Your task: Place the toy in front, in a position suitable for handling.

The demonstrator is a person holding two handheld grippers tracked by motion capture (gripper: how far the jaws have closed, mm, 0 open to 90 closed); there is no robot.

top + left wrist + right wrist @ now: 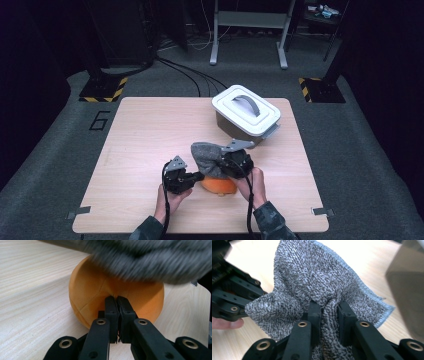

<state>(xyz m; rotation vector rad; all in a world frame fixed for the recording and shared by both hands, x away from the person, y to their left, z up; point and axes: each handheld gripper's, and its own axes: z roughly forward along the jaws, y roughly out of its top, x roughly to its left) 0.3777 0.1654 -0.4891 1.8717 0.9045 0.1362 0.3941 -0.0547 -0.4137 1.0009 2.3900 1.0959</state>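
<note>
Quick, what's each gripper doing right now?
Left gripper: closed, pinching the orange cloth.
Right gripper: closed on the grey cloth.

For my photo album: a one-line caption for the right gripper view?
Right gripper pinching a bunched grey cloth above the wooden table.

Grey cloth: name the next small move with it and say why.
Probably lift the grey cloth a little higher off the orange ball. The right gripper is shut on a fold of it, it drapes over the ball, and the left gripper pinches the ball's skin.
</note>
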